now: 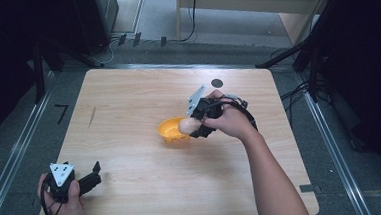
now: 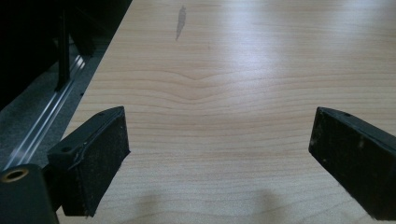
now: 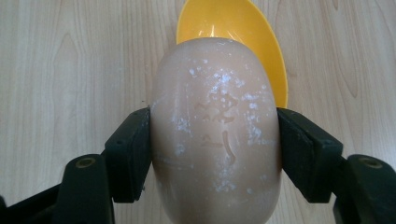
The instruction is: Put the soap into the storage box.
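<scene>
Right hand-held gripper (image 3: 214, 154) clamping one soap bar (image 3: 215, 130), one yellow bowl (image 3: 233, 28), left hand-held gripper (image 2: 219, 158) open.

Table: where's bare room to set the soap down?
Table is bare left of the yellow bowl out to the left hand-held gripper, and along the far edge. It is crowded only at the bowl, where the right hand-held gripper holds the soap.

A lab: wooden table (image 1: 130, 141) amid dark stands (image 1: 38, 71), floor cables (image 1: 193, 17).
</scene>
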Demonstrator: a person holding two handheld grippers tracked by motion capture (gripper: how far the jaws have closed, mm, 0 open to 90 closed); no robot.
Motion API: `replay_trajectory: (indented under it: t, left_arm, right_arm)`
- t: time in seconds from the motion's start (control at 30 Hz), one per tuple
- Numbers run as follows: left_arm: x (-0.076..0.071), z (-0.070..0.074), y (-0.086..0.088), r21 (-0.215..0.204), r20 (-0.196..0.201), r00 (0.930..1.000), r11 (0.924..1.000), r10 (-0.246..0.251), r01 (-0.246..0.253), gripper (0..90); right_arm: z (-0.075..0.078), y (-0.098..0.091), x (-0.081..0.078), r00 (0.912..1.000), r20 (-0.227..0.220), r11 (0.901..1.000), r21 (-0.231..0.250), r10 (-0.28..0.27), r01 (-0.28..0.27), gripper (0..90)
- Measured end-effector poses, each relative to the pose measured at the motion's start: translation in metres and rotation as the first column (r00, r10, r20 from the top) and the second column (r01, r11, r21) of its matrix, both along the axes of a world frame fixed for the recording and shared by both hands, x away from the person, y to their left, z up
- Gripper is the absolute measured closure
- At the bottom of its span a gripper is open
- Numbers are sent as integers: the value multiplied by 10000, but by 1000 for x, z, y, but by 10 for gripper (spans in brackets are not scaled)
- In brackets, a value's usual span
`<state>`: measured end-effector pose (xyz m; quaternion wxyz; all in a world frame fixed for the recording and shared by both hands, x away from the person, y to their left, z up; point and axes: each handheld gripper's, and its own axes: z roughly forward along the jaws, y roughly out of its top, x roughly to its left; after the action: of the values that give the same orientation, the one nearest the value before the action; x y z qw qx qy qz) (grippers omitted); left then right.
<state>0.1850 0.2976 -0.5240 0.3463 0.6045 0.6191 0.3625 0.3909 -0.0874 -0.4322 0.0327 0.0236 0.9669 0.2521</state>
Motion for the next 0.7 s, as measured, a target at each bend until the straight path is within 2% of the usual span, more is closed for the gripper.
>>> replay_trajectory:
  t: [0.27, 0.37, 0.5, 0.7]
  left_arm:
    - [0, 0, 1, -36, -35, 10000, 10000, 0, 0, 51]
    - [0, 0, 1, -58, -45, 10000, 10000, -3, 3, 51]
    - [0, 0, 2, -119, -11, 10000, 9999, -12, 12, 51]
    - [0, 0, 3, -186, -2, 10000, 9998, -6, 6, 51]
  right_arm:
    - [-6, 13, 5, 9999, 41, 9998, 178, 96, -97, 327]
    - [-4, 20, 7, 9997, 66, 9997, -58, 224, -224, 328]
    - [-1, 27, 10, 9995, -1, 9995, -15, 319, -319, 327]
    - [-5, 38, 16, 9990, -210, 9990, -187, 395, -399, 327]
